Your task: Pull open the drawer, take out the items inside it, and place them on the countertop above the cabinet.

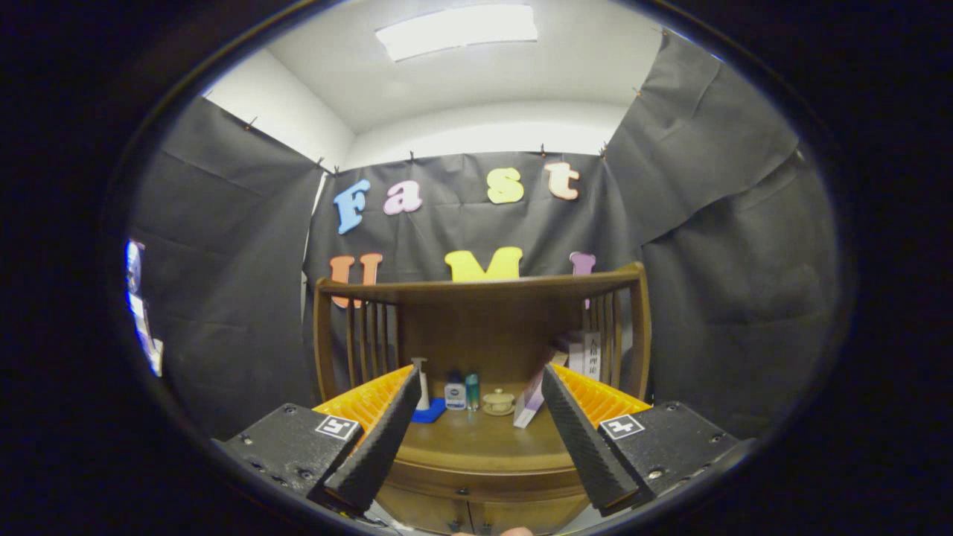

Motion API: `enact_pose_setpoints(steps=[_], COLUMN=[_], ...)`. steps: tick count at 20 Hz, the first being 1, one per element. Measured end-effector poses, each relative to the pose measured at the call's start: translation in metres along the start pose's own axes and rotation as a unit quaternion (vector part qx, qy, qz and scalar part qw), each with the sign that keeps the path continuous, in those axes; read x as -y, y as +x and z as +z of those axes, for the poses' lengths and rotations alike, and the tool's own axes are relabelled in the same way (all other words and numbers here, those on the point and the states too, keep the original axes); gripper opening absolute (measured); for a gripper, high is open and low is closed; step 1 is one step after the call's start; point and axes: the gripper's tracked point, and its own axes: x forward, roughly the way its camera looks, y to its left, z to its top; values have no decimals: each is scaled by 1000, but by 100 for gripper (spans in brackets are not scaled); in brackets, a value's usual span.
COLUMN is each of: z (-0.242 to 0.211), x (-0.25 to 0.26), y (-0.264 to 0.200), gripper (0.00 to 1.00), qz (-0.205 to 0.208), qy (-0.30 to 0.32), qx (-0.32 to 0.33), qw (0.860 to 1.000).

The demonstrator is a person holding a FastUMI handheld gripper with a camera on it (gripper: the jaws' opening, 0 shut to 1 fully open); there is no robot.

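drawer (476, 510) front mostly cut off below; hand-held gripper (480, 391) fingers apart, empty.

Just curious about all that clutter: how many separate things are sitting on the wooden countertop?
5 that I can make out, beyond the open claw: white pump dispenser, small bottle, teal bottle, lidded cup, leaning box. More may hide behind its fingers.

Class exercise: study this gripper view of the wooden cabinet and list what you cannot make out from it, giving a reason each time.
- Drawer: front cut off below the open fingers; contents hidden.
- Box on the countertop: partly behind one finger.
- Small bottles and lidded cup: too small to identify.
- Items behind the side rails: screened by slats.
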Motion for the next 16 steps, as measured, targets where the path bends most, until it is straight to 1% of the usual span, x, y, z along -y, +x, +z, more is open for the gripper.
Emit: enact_pose_setpoints(steps=[2,4,10,13,16], z=[-36,-67,-148,-196,-245], x=[0,5,-5,-5,-7], y=[10,23,50,63,74], gripper=[100,100,100,98,96], qz=[1,-8,-9,-18,-16], qy=[7,12,-13,-10,-1], qx=[-36,-61,-98,-133,-169], qw=[999,998,995,991,985])
